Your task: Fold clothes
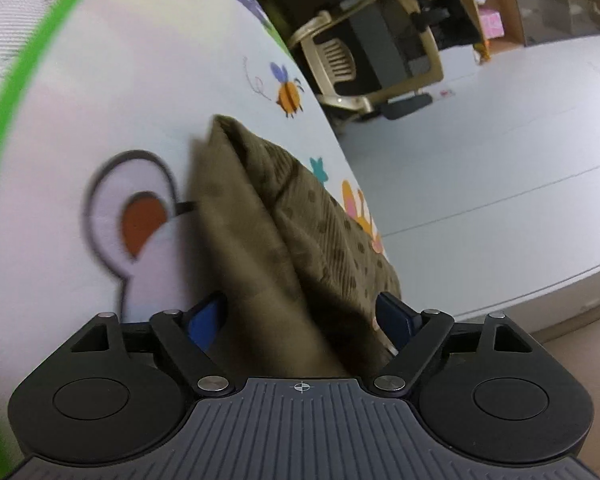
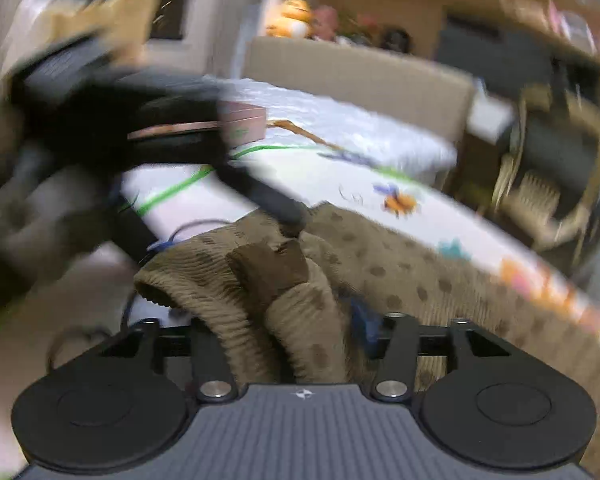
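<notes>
Left wrist view: the left gripper (image 1: pixel 302 316) has its blue fingers (image 1: pixel 396 316) spread, with a fold of the brown dotted garment (image 1: pixel 300 220) bunched between them; whether the pads actually press the cloth cannot be told. The garment runs away from the claw across the cartoon-printed mat (image 1: pixel 140 92), between the bee print (image 1: pixel 289 94) and the mouse-ear print (image 1: pixel 134 208). Right wrist view, heavily blurred: the right gripper (image 2: pixel 296 328) probably grips the garment's ribbed edge (image 2: pixel 228 320). Beyond the garment, the other handheld gripper (image 2: pixel 112 128) reaches down onto it.

cartoon mat (image 1: pixel 148 92) (bee print), chair (image 1: pixel 364 60), pink box (image 2: pixel 242 120).
</notes>
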